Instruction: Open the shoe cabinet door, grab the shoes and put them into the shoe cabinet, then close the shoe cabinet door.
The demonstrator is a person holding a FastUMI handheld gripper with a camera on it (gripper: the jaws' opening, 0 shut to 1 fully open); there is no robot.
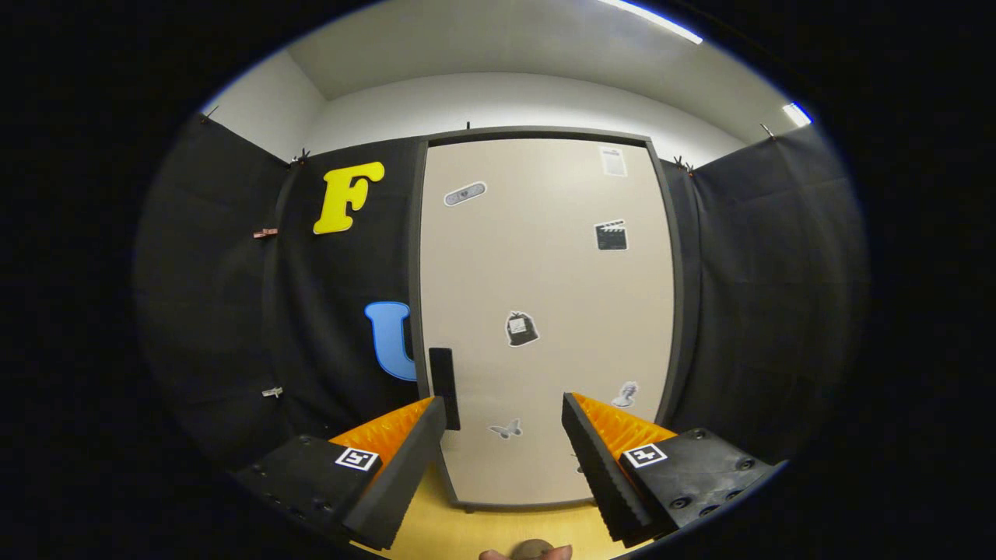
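- The shoe cabinet [545,311] stood straight ahead at 12 o'clock, its door [537,257] shut flush in a dark grey frame, so what it held could not be seen.
- The door was a tall, smooth beige panel with rounded corners, dotted with several small stickers [521,329].
- A slim black rectangular handle [444,386] sat upright on the door's left edge, at 11 o'clock from the gripper [504,424], its lower end just behind the left fingertip.
- The gripper's jaws were spread wide and pinched nothing; each finger [405,459] was a black wedge with a ribbed pad and an orange ridged back.
- The cabinet foot met a yellow wooden floor [498,533]; open floor lay between the fingers.
- Black cloth hung close on both sides, at 9 and 3 o'clock.
- A fingertip of a hand [525,552] showed at 6 o'clock.
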